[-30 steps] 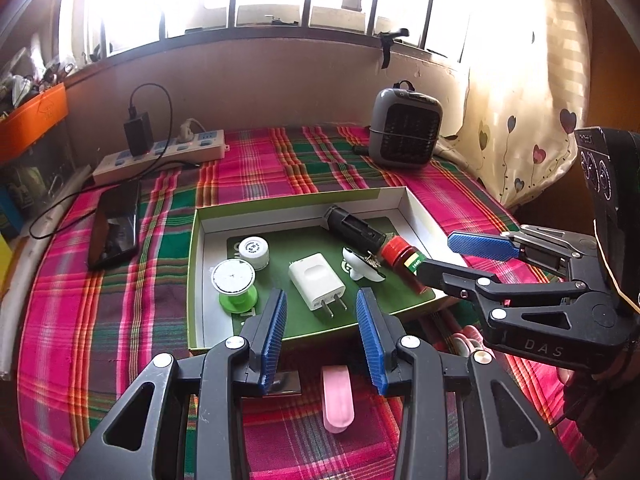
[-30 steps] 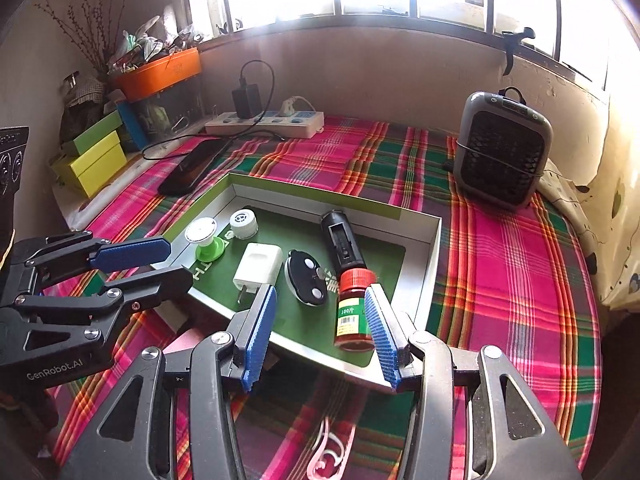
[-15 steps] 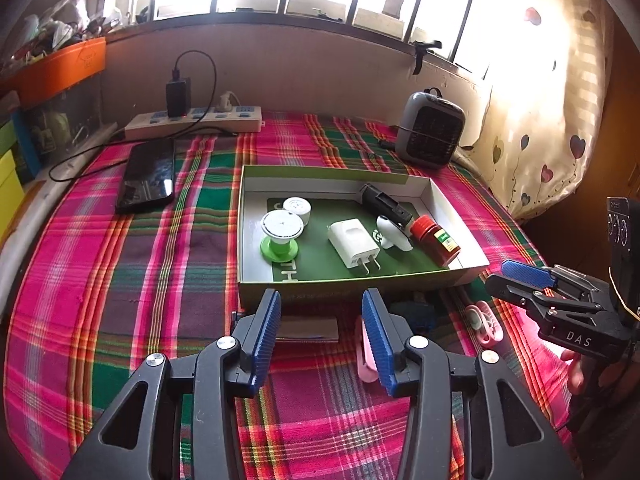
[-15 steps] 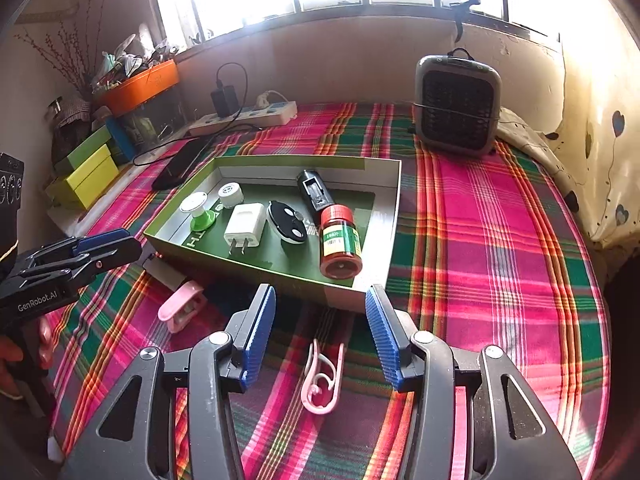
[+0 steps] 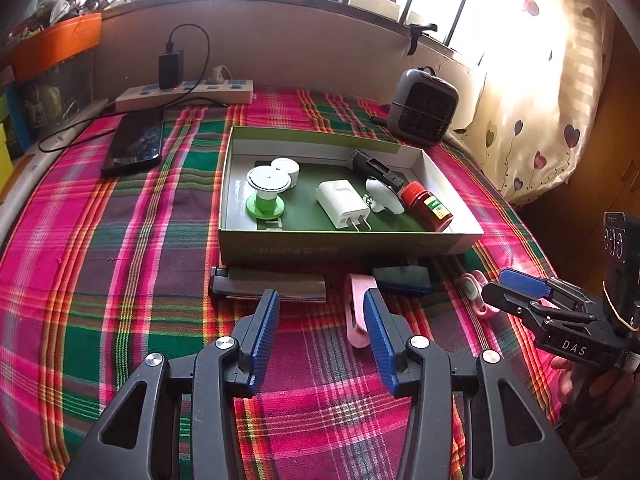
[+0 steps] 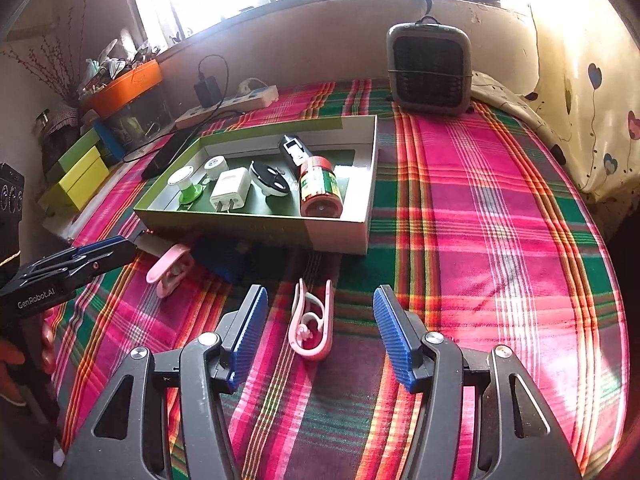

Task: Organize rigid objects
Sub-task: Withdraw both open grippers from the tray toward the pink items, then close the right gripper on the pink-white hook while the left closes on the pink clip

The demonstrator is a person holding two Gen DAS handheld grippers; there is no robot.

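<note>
A: Which piece looks next for the right gripper (image 6: 318, 330)?

B: I'd guess the pink clip (image 6: 311, 326). It lies flat on the plaid cloth (image 6: 480, 220), just ahead of the spread fingers and near the front wall of the box (image 6: 256, 232). Nothing is held.

A: How will it handle?

B: Thin plastic, surely light, fairly stiff but springy along its two long arms. Smooth, so it may skate on the cloth. I'd pinch across both arms near the closed curved end, where it is stiffest; squeezing the open end would only flex it.

A: And the left gripper (image 5: 320, 338)?

B: Also spread and empty. A second pink clip (image 5: 357, 312) lies just beyond its right finger, with a flat dark slab (image 5: 269, 285) to the left of it and a blue block (image 5: 402, 279) to the right, all close to the box.

A: What's already inside?

B: Red bottle (image 6: 320, 192) on its side, white charger (image 6: 231, 195), green-based spool (image 5: 267, 189) and some smaller pieces.

A: Room left?

B: Seemingly yes, at the near right of the box floor.
</note>
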